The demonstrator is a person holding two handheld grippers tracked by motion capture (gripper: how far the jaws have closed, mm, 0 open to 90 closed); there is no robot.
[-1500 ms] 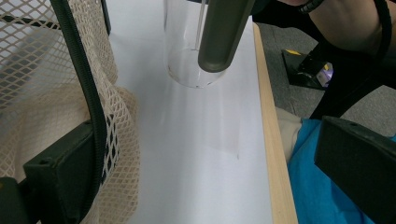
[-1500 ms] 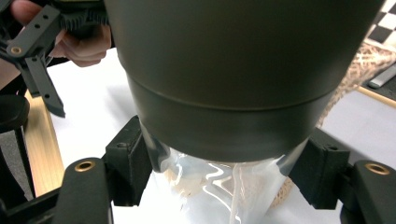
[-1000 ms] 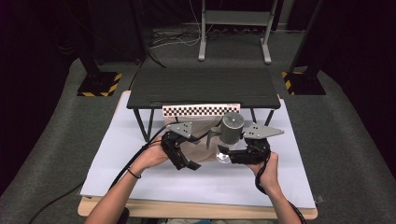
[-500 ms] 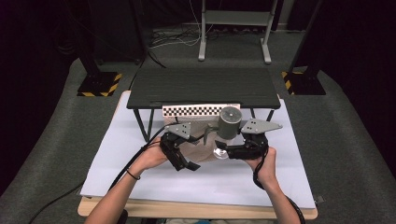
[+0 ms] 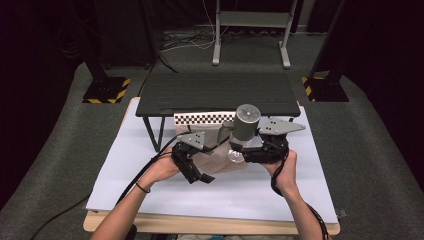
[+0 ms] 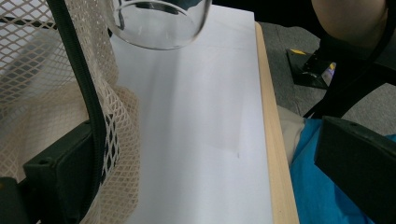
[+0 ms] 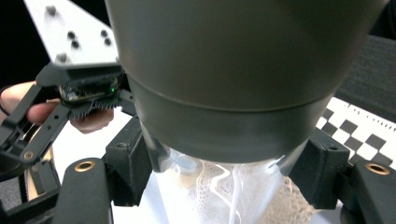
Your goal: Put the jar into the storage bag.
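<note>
A clear glass jar with a grey lid (image 5: 247, 122) hangs tilted over the white sheet, and my right gripper (image 5: 245, 146) is shut on it just under the lid. In the right gripper view the lid (image 7: 233, 70) looms large, with the black pads (image 7: 128, 161) pressing the glass on both sides and mesh below. A beige mesh bag (image 5: 220, 157) with a black zipper (image 6: 79, 79) lies under the jar. My left gripper (image 5: 202, 162) stands open, jaws wide apart, the mesh bag (image 6: 42, 88) draped over its left jaw. The jar's glass bottom (image 6: 156, 23) hovers above the sheet.
A low black stand (image 5: 215, 92) sits at the back of the white sheet (image 5: 150, 185), with a checkerboard strip (image 5: 202, 118) under its front edge. The wooden table edge (image 6: 275, 154) is near the person's blue clothing (image 6: 308, 186). A metal frame (image 5: 250, 30) stands behind on the floor.
The right gripper has lifted the jar slightly and carried it a little farther from the person, over the mesh bag. The left gripper has barely moved.
</note>
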